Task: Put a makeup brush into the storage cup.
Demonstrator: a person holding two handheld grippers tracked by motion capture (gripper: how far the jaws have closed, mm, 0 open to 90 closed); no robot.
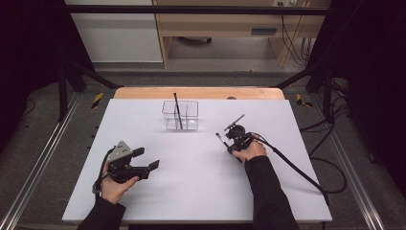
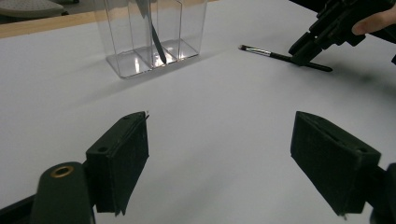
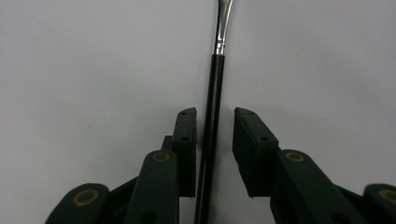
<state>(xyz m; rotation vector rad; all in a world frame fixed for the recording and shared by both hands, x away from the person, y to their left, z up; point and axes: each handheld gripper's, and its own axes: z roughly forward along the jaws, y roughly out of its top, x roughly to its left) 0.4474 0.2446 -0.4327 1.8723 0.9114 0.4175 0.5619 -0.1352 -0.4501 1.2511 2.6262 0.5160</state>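
Observation:
A thin black makeup brush (image 3: pixel 215 84) with a silver ferrule lies flat on the white table (image 1: pixel 191 191), right of centre. My right gripper (image 3: pixel 215 140) points down over it, and the handle runs between its pads. The left pad sits close against the handle, while a gap shows on the other side, so the jaws are open around the brush. The left gripper view has the same brush (image 2: pixel 280 56) under the right gripper (image 2: pixel 322 32). My left gripper (image 1: pixel 147 158) rests low at the front left, wide open with nothing in it. A clear divided container (image 1: pixel 180 115) holds a black stick (image 1: pixel 176 110).
The container stands at the back centre of the table, near the wooden far edge (image 1: pixel 198 92). A black cable (image 1: pixel 297 170) trails from the right gripper off the right side. Dark frame rails run along both sides.

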